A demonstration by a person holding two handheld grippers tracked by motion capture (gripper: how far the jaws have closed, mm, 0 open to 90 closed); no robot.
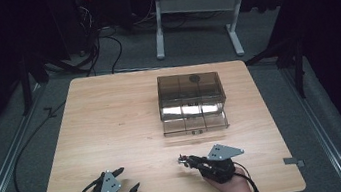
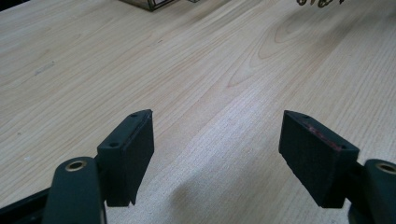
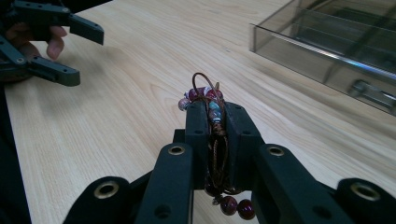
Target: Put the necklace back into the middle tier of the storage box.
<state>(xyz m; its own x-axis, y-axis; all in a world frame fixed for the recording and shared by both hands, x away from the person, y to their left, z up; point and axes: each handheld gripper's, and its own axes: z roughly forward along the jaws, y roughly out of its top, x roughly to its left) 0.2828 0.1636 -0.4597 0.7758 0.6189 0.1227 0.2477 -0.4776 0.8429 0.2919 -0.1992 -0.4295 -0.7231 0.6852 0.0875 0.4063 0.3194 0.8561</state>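
Right gripper (image 3: 216,112), low centre in its own view, pinches a beaded cord bracelet (image 3: 210,100) between closed jaws; that view shows red and blue beads, a mere speck from above. Its length runs along the jaws, beads poking past both ends. Left gripper (image 2: 217,140) stands open over bare table (image 2: 196,70).

Bare table (image 1: 111,119) ahead of your left gripper (image 1: 128,178); drawer box (image 1: 191,102), drawer pulled out, blocks your right gripper's (image 1: 182,160) forward path.
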